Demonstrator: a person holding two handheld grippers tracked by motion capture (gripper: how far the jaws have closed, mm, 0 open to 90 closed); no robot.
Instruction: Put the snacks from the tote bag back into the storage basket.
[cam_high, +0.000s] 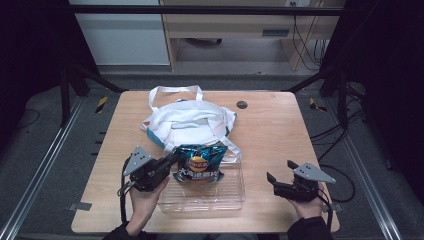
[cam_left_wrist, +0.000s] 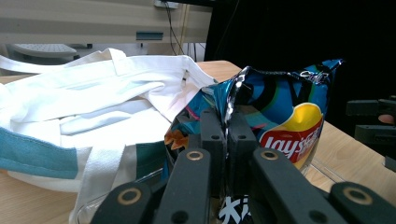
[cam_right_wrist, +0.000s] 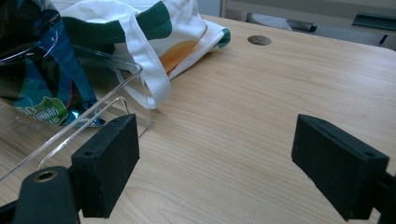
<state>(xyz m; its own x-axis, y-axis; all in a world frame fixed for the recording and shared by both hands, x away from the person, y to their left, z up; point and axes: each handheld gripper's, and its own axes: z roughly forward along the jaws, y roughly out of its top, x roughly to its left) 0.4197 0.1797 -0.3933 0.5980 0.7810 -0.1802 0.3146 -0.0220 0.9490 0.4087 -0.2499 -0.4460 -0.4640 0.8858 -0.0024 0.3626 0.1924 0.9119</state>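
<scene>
A blue chip bag (cam_high: 200, 164) (cam_left_wrist: 280, 112) stands partly inside a clear plastic box (cam_high: 205, 195) at the table's near middle. My left gripper (cam_high: 172, 159) (cam_left_wrist: 226, 126) is shut on the bag's crimped left edge, the foil pinched between the two pads. Behind the box lies a white tote bag (cam_high: 187, 122) (cam_left_wrist: 93, 107) (cam_right_wrist: 159, 32) with teal trim, its handles spread out. My right gripper (cam_high: 279, 172) (cam_right_wrist: 217, 154) rests open low over bare wood at the near right, with nothing between its pads. The bag's lower part (cam_right_wrist: 37, 84) shows through the box wall (cam_right_wrist: 88, 116).
The wooden table (cam_high: 270, 125) has a small round dark hole (cam_high: 242, 104) (cam_right_wrist: 259, 40) at the back right. A person's hands hold both grippers at the near edge. Desks and cables stand beyond the table.
</scene>
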